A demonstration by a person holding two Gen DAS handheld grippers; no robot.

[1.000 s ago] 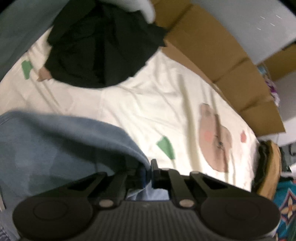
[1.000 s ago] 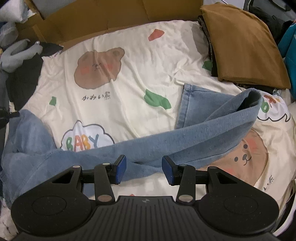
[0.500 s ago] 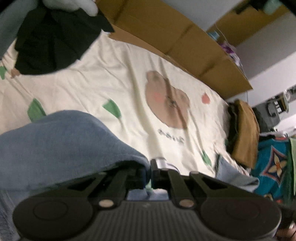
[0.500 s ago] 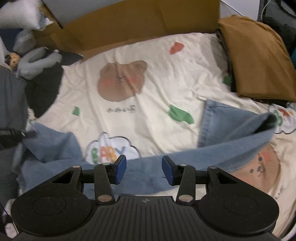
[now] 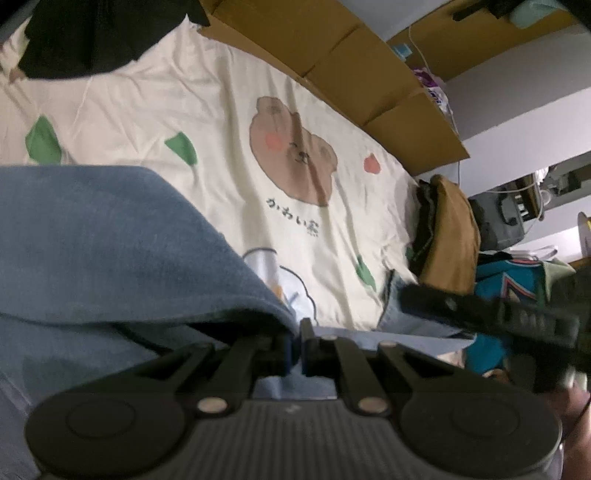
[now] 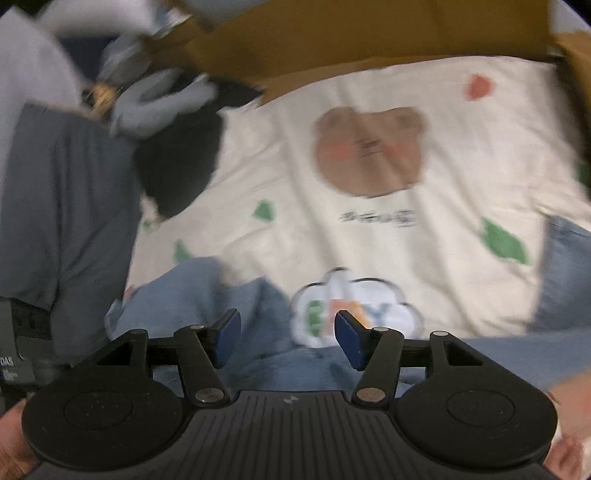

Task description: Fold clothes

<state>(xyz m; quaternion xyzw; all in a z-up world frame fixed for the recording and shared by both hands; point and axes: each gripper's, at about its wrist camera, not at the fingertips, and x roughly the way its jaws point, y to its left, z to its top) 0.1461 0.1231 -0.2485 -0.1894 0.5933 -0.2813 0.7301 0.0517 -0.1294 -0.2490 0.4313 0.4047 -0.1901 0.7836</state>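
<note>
Light blue jeans [image 5: 103, 236] drape over the cream cartoon bedsheet [image 5: 229, 110]. My left gripper [image 5: 294, 341] is shut on a fold of the jeans, and the cloth hangs up from it at the left. In the blurred right wrist view the jeans [image 6: 229, 291] lie along the near edge of the sheet [image 6: 461, 192]. My right gripper [image 6: 287, 336] hovers above them with its jaws opening and nothing pinched between the blue pads [image 6: 225, 332]. The right gripper's black body [image 5: 491, 314] shows at the right of the left wrist view.
A folded brown garment [image 5: 448, 236] lies on a dark pile at the bed's far end. Black clothing [image 5: 85, 33] is heaped at the other end beside a grey plush [image 6: 159, 99]. Cardboard boxes [image 5: 369, 74] line the far side. A teal patterned cloth [image 5: 517, 280] is at the right.
My left gripper has carried the jeans fold along the bed toward the brown garment. My right gripper has swung left and tilted, and its jaws have widened.
</note>
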